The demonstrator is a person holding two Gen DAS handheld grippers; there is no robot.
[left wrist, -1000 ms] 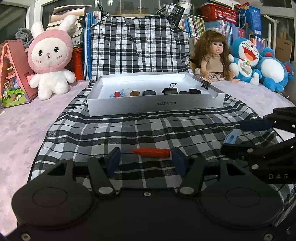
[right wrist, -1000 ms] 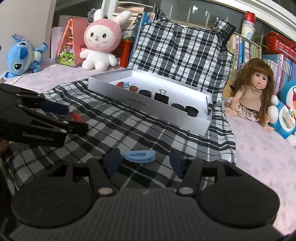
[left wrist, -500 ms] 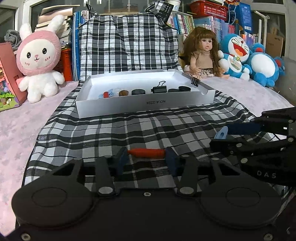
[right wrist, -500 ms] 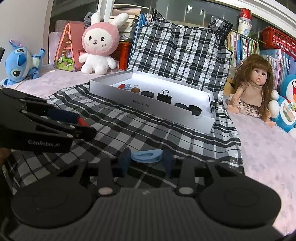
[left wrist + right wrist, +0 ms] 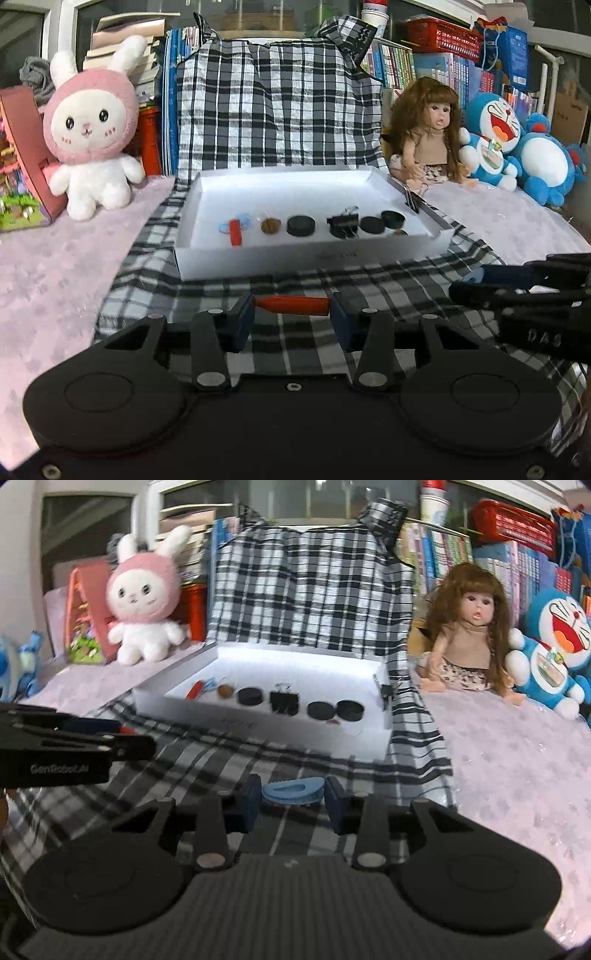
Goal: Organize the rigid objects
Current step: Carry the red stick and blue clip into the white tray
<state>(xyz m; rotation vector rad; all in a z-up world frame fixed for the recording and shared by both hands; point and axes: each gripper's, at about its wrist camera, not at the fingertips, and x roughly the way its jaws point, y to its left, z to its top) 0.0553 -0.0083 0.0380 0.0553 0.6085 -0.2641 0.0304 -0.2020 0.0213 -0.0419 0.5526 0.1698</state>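
Note:
My left gripper [image 5: 292,317] is shut on a red stick-shaped piece [image 5: 292,305], held crosswise between the blue pads above the checked cloth. My right gripper [image 5: 293,803] is shut on a blue clip [image 5: 293,792], also lifted off the cloth. Ahead lies a white shallow box [image 5: 310,260] holding a row of small items: a red piece [image 5: 234,232], a brown disc [image 5: 270,225], black discs [image 5: 301,225] and a black binder clip [image 5: 343,226]. The box [image 5: 266,734] shows in the right wrist view too. Each gripper appears at the edge of the other's view.
A checked cloth [image 5: 207,291] covers the pink surface and runs up the back. A pink rabbit plush [image 5: 90,136] sits back left, a doll [image 5: 430,133] and blue plush toys [image 5: 517,147] back right. Books and a red basket [image 5: 441,35] line the rear.
Both grippers closed on their pieces, the left on the red stick and the right on the blue clip, then lifted them off the cloth. The box now appears nearer and seen from higher.

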